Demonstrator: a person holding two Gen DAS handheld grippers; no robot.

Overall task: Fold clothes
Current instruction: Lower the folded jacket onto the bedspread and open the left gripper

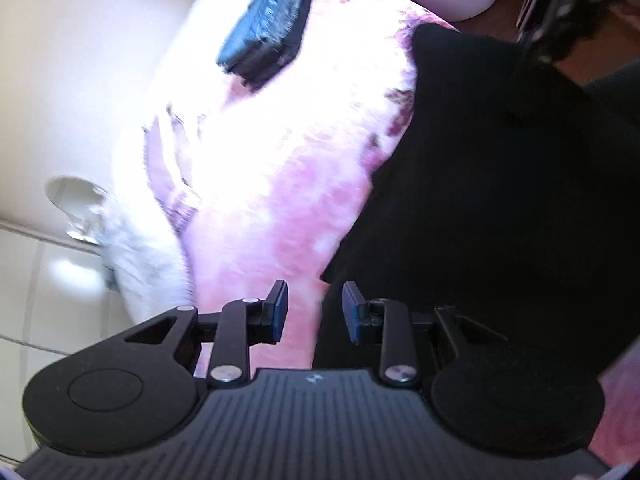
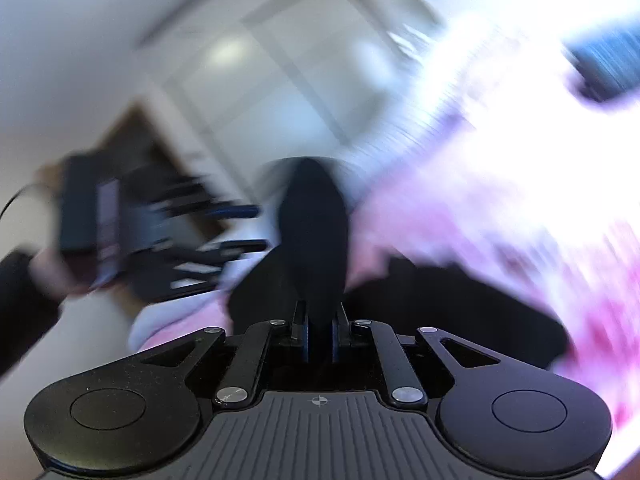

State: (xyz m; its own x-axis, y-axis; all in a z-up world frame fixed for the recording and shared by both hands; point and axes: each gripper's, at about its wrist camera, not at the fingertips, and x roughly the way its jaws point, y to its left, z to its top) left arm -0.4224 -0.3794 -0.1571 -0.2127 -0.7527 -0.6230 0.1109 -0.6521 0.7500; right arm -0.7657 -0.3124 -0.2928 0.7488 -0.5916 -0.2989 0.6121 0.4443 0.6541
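Here, each numbered entry marks one element of the scene.

1. Left gripper [image 1: 315,312]: its two blue-padded fingers [image 1: 279,310] stand apart with nothing between them. It hovers over the near edge of the bed, where the pink cover meets the dark cloth.

2. Right gripper [image 2: 319,334]: its fingers are drawn close and clamp a raised fold of the black garment [image 2: 312,236]. The cloth rises as a narrow peak straight out of the pads and away from the camera. This view is heavily blurred, so finer detail cannot be read.

3. Black garment [image 1: 500,200]: in the left wrist view it lies spread on the right part of the bed, its left edge running just beside the open left gripper. In the right wrist view the rest of it trails flat on the cover to the right of the clamped fold.

4. Pink patterned bedcover [image 1: 280,152]: it lies under the garment and is brightly lit at its middle, with darker purple marks along its edges.

5. Folded blue-and-black item [image 1: 266,26]: it rests on the far part of the bedcover, well apart from the black garment.

6. Tiled floor [image 1: 44,280]: pale and glossy, seen to the left of the bed.

7. The left gripper and its holder's hand appear as a smeared dark shape [image 2: 132,236] at the left of the right wrist view.
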